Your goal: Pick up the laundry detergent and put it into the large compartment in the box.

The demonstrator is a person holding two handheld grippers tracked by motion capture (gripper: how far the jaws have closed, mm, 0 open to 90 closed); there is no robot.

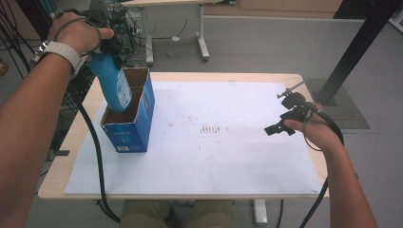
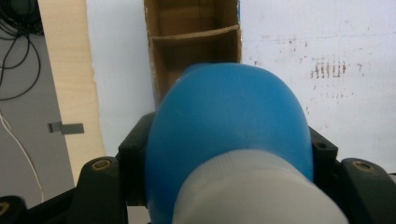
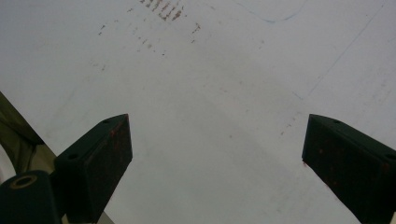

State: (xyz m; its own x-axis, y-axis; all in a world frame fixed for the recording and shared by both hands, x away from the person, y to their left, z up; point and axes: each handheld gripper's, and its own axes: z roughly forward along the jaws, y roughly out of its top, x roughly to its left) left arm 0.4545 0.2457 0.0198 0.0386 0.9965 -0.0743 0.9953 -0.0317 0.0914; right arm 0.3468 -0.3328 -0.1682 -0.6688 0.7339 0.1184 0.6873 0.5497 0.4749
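The table point(image 1: 304, 85) carries a white mat point(image 1: 228, 142), worn and stained at centre; a grey floor with desk legs and cables surrounds it. The blue cardboard box point(image 1: 138, 123) stands open-topped at the mat's left, probably light and easily tipped. The blue bottle point(image 1: 113, 80) hangs half inside it: rigid, smooth plastic, likely slippery; grip near the white cap point(image 2: 252, 191). The left gripper point(image 2: 229, 154) jaws clamp its upper body. The right gripper point(image 1: 281, 124) jaws stand wide apart, holding nothing.

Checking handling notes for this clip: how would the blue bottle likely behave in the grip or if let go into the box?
The blue bottle looks like smooth, rounded plastic, so it may slip in the left tongs. Held tilted over the narrow box, it would probably lean against a wall.
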